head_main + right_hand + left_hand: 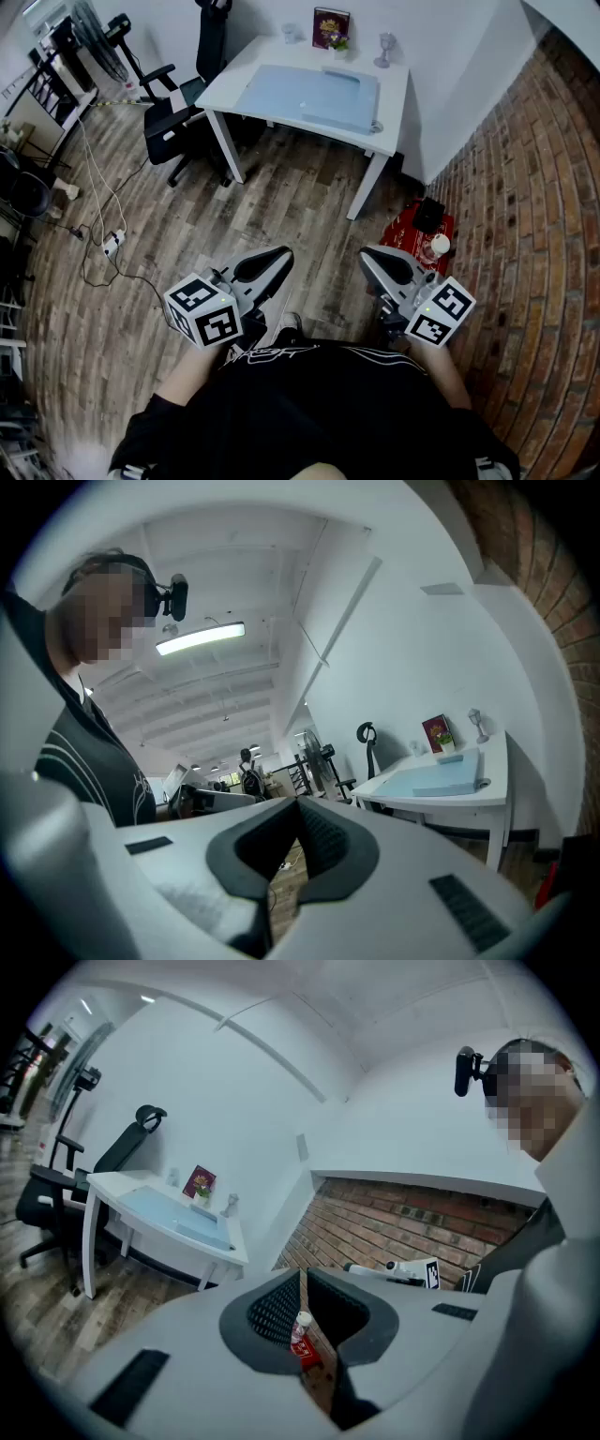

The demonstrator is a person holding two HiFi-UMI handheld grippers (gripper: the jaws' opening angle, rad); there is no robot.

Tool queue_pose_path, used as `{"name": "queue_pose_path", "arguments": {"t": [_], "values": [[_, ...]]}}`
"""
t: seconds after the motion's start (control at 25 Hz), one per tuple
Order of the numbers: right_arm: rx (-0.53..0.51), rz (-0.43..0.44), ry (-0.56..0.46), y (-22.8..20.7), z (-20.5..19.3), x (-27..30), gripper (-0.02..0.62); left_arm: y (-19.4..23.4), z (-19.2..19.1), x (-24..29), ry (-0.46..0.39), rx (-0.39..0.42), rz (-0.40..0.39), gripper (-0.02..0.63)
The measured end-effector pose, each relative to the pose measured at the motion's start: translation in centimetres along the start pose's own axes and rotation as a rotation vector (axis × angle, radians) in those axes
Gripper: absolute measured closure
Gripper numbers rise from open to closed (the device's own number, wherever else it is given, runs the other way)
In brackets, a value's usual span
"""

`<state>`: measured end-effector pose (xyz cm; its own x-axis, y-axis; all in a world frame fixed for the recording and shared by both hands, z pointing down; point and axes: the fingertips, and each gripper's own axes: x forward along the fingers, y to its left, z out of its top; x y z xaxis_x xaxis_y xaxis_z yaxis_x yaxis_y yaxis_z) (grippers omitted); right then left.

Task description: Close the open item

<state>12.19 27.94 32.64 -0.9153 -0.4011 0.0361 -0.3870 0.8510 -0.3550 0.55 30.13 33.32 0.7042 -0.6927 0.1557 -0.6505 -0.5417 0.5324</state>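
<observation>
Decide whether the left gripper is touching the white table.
Apart. The head view shows the left gripper held close to the person, with a wide stretch of wooden floor between it and the white table.

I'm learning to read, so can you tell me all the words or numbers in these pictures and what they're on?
No text here can be read.
Red card on the white desk: print too small.
Black shirt: white print, too blurred.
Red mat on the floor: white marks, too small.
</observation>
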Motion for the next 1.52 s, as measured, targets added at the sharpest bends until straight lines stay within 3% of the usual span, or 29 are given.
{"name": "queue_pose_path", "arguments": {"t": [0.4, 0.6, 0.68, 0.76, 1.04, 1.32, 1.52], "values": [[0.013, -0.062, 0.026, -1.4, -0.5, 2.4, 0.592, 3.9, 0.7, -0.5, 0.027, 0.031, 0.049, 0.558], [-0.034, -0.174, 0.045, -3.6, -0.5, 3.6, 0.592, 7.1, 1.9, -0.9, 0.016, 0.004, 0.079, 0.532], [-0.034, -0.198, 0.041, -4.3, -0.4, 4.2, 0.530, 8.6, 2.5, -1.2, 0.009, 0.014, 0.101, 0.440], [-0.040, -0.222, 0.033, -5.1, -0.2, 5.0, 0.482, 10.2, 3.1, -1.7, 0.000, 0.027, 0.130, 0.402], [-0.061, -0.300, 0.012, -7.7, 0.1, 8.2, 0.322, 15.2, 3.9, -3.3, -0.022, 0.032, 0.167, 0.365], [-0.039, -0.339, 0.048, -10.9, -0.4, 11.0, 0.281, 19.6, 5.2, -2.2, -0.041, -0.016, 0.189, 0.327], [-0.020, -0.366, 0.064, -15.9, 0.1, 13.0, 0.272, 23.2, 6.6, 1.4, -0.017, -0.040, 0.189, 0.327]]}}
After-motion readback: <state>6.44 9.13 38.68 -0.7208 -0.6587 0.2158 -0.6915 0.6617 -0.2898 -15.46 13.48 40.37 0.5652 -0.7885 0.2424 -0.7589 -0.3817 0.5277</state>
